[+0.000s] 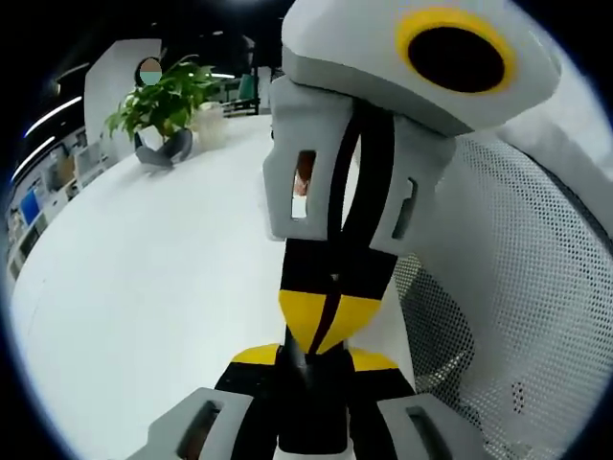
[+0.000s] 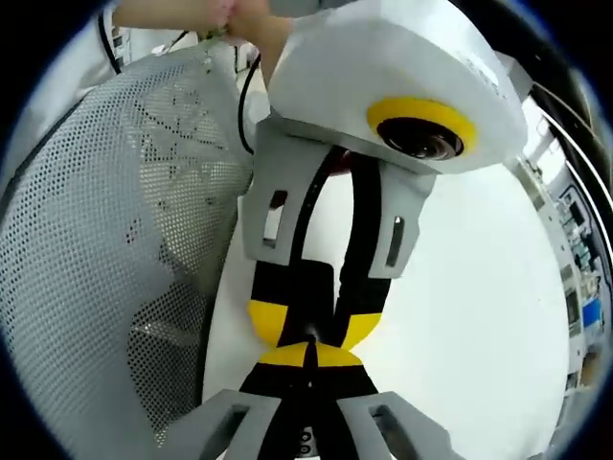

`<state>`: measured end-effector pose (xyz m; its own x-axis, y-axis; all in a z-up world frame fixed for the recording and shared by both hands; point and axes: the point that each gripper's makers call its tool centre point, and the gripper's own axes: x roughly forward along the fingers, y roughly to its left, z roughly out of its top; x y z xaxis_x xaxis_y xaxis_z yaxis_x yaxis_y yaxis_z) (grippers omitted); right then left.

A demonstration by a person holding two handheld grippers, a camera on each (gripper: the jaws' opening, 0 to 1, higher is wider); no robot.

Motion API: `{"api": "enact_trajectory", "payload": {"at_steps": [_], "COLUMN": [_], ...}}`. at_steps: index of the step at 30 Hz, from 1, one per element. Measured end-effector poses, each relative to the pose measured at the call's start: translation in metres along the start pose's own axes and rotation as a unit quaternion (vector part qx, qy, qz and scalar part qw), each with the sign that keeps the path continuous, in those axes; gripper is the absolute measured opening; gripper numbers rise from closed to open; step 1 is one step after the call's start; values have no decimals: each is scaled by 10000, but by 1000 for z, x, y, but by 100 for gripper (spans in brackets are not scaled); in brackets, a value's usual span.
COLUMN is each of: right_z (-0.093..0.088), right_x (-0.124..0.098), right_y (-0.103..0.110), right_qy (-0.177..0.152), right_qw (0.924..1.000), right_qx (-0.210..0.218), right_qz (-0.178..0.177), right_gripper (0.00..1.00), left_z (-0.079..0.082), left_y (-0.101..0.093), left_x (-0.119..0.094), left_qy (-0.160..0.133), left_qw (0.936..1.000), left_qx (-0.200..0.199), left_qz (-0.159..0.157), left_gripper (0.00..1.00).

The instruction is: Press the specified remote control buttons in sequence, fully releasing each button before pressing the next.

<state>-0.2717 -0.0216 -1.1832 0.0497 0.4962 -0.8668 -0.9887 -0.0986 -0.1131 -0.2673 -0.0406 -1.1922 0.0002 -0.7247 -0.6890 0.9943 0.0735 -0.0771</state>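
Note:
My two grippers meet nose to nose above a white table point(image 1: 144, 287). In the left gripper view, my left gripper point(image 1: 314, 356) rises from the bottom with its yellow-tipped jaws a little apart. The right gripper point(image 1: 326, 321) comes down from above, its yellow tips pressed together just ahead of that gap. In the right gripper view, my right gripper point(image 2: 306, 356) is shut with nothing between its tips. The left gripper point(image 2: 314, 326) hangs from above, its tips spread to either side of mine. Whether the tips touch I cannot tell.
A white mesh chair back point(image 1: 536, 316) stands close beside the grippers, also seen as the mesh chair point(image 2: 124, 240). A potted plant point(image 1: 163, 105) sits at the table's far end. A hand point(image 2: 239, 19) and a black cable point(image 2: 244, 86) show above the left gripper.

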Motion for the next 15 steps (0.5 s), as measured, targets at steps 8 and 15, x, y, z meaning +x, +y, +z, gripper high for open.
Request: {"api": "enact_trajectory", "payload": {"at_steps": [8, 15], "right_z": [6, 6], "right_x": [2, 3], "right_y": [-2, 1], "right_qy": [-309, -410], "right_qw": [9994, 9986], "right_qx": [176, -345], "right_qz": [-13, -4], "right_gripper": [0, 0], "left_z": [0, 1], "left_y": [0, 0], "left_x": [0, 0], "left_qy": [-19, 26], "left_qw": [10000, 10000], "left_qx": [-35, 1], "left_qz": [3, 49], "left_gripper": [24, 24]}}
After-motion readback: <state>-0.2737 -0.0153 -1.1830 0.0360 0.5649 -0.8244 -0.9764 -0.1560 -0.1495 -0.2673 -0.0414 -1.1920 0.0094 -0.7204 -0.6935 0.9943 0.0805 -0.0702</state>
